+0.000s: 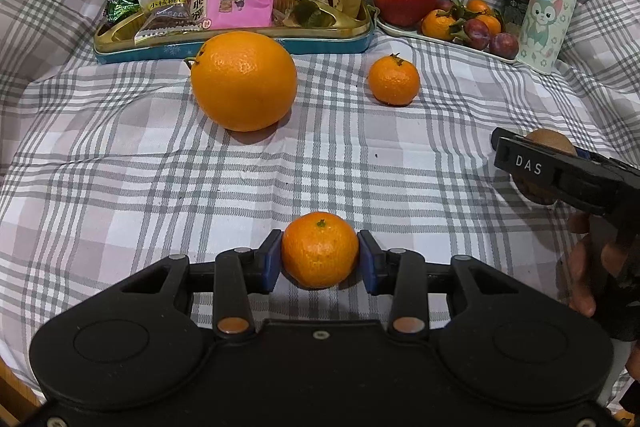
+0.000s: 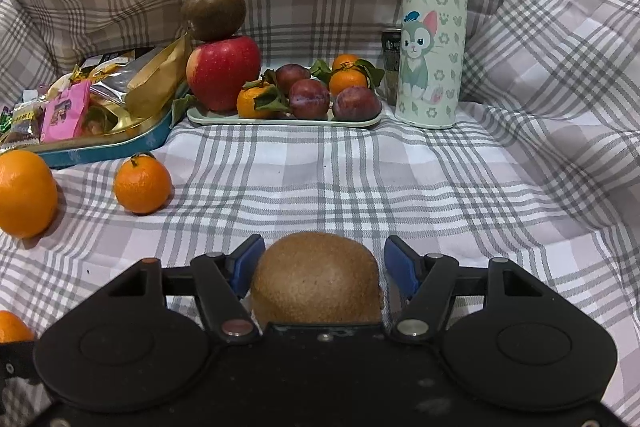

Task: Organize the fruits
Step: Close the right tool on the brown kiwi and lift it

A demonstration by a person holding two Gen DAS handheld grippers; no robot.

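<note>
Bed cloth (image 1: 120,187), plaid, bore all. Snack tin (image 1: 224,43), one; bottle (image 2: 434,27), one; fruit tray (image 2: 280,121), one, holding an apple (image 2: 224,71), a brown fruit atop it, three plums and at least two leafy mandarins. Loose on the cloth: one orange (image 1: 244,81), firm, probably heavy; one mandarin (image 1: 394,79). Left gripper (image 1: 320,259) clasped a second mandarin (image 1: 320,249) at its sides; soft-skinned, best squeezed lightly. Right gripper (image 2: 320,267) stood spread around a kiwi (image 2: 316,279), pads apart from it; fuzzy, likely bruisable, best gripped across the middle.
</note>
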